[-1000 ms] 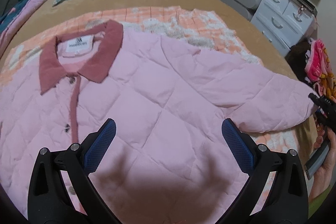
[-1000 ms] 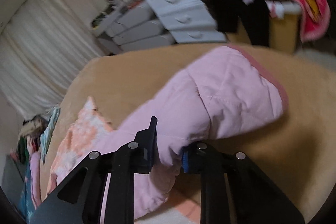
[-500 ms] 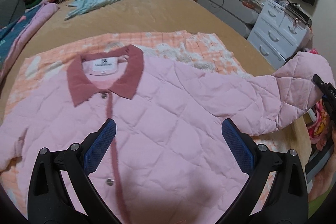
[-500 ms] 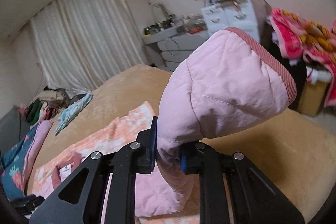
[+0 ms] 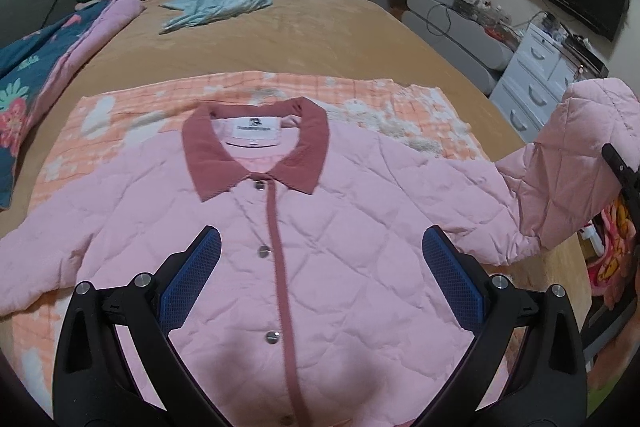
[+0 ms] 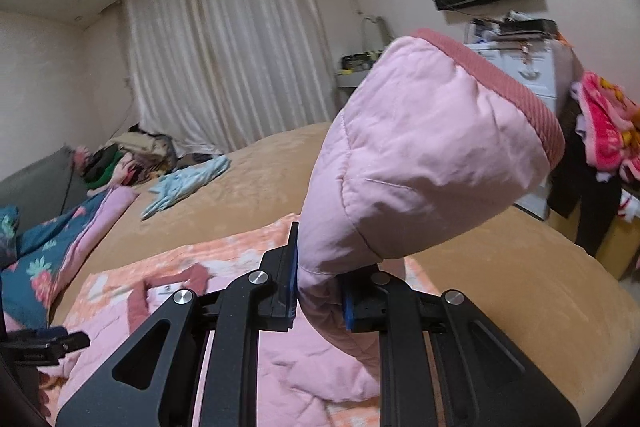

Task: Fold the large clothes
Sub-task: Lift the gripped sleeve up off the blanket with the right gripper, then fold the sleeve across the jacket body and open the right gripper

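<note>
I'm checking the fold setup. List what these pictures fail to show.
- Pink jacket hem: left wrist view, cut off by the bottom edge and the left tool.
- Its other sleeve's cuff: cut off at the left edge.
- Collar label text: too small.
- Right tool pads: right wrist view, mostly buried in the raised sleeve.

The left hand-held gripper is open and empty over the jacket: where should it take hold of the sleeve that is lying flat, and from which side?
Probably the cuff end of the flat sleeve, approached from the jacket's outer left edge. That sleeve lies spread on the orange blanket, so an outside pinch mirrors the right hand-held gripper, shut on the raised sleeve. The left hand-held gripper is open.
</note>
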A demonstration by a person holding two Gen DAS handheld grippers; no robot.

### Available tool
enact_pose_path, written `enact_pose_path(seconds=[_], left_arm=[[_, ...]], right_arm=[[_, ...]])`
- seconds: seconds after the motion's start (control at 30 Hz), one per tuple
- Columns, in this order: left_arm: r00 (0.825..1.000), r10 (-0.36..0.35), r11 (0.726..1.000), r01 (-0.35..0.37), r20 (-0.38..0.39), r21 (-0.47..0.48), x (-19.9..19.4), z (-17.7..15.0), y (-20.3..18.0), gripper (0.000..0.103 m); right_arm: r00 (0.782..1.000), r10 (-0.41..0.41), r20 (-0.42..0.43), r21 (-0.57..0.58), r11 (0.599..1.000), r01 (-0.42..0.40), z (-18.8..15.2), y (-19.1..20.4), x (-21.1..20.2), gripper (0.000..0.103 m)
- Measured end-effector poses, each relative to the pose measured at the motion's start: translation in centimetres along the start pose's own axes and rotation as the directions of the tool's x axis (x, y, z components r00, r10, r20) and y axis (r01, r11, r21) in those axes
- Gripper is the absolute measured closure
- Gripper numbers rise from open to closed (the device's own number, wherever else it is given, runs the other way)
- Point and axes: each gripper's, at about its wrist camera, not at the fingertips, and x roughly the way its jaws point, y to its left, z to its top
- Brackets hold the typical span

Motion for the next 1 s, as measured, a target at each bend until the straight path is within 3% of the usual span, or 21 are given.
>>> enact_pose_path(seconds=[0.57, 1.0], left_arm=[[0.998, -0.023, 0.996, 0.028, 0.052, -0.087, -4.9, 0.3, 6.5, 0.008], [0.995, -0.069, 0.981, 0.081, 0.07, -0.179, -6.2, -0.2, 11.9, 0.008]], right_arm=[[0.997, 0.065, -0.039, -0.217, 0.973, -0.072, -0.3, 11.1, -1.0, 0.087], [0.991, 0.065, -0.114, -0.335, 0.937, -0.1, -3.7, 19.5, 1.4, 0.087]])
